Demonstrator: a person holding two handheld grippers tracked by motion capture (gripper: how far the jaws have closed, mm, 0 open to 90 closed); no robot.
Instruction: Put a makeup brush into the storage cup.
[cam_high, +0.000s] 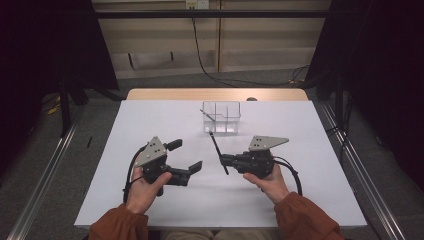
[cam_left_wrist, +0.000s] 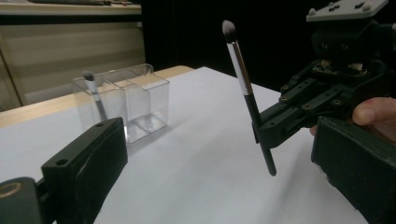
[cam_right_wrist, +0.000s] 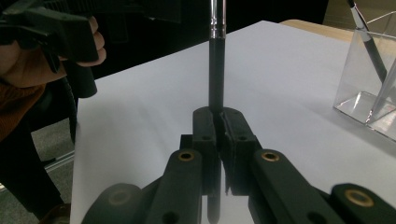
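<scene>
A thin black makeup brush (cam_left_wrist: 247, 93) with a silver ferrule and a dark tuft is gripped in the right claw (cam_high: 223, 160). The two jaws are clenched on the lower part of its handle, as the right gripper view shows well (cam_right_wrist: 216, 84). The brush stands tilted above the white table (cam_high: 300, 200), with the tuft end up and away from the person and the lower end of the handle sticking out under the jaws.

The left claw (cam_high: 186, 156) holds nothing; its jaws are spread wide apart. It is just to the left of the right claw, not touching the brush. Each claw is held by one hand, the left hand (cam_high: 145, 187) and the right hand (cam_high: 272, 185), and both arms have rust-orange sleeves (cam_high: 305, 217).

Farther on the table, near its far edge, stands a clear plastic box (cam_high: 221, 117) with compartments. A second brush (cam_left_wrist: 95, 95) leans inside it; in which compartment, I cannot tell for sure.
</scene>
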